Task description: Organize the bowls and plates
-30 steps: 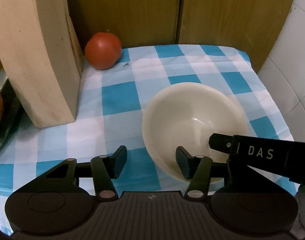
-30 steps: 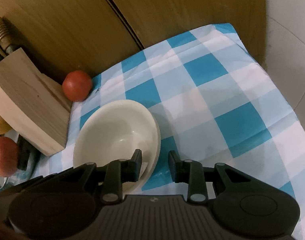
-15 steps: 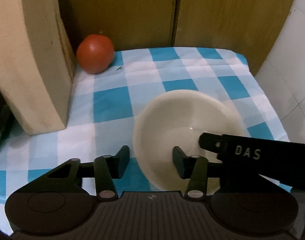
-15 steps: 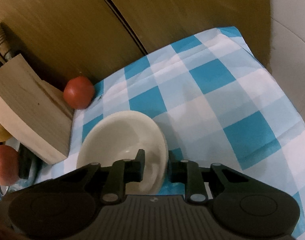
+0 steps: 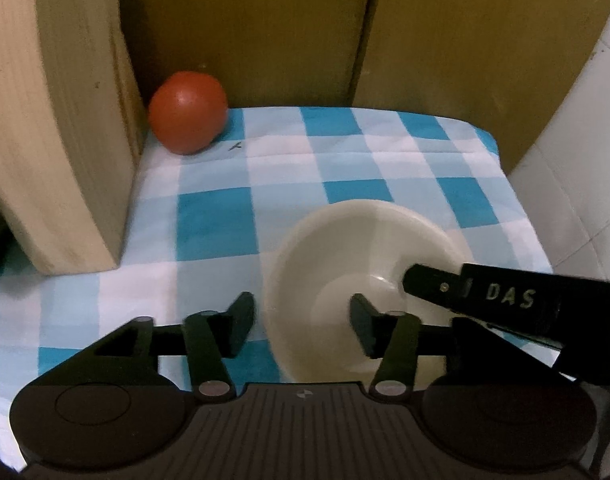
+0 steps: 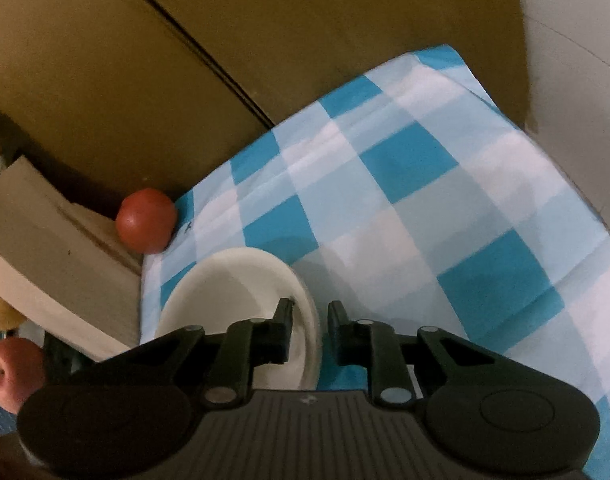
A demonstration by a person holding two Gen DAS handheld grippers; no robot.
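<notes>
Since a second ago, bowl (image 6: 241,292) tilted up off checked cloth (image 6: 425,216), its rim pinched by right gripper (image 6: 311,320). Left gripper (image 5: 301,318) held wide, unladen, beside it.

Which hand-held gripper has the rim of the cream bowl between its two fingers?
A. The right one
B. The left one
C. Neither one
A: in the right wrist view, the right hand-held gripper has its fingers closed on the rim of the cream bowl, one finger inside and one outside.
</notes>
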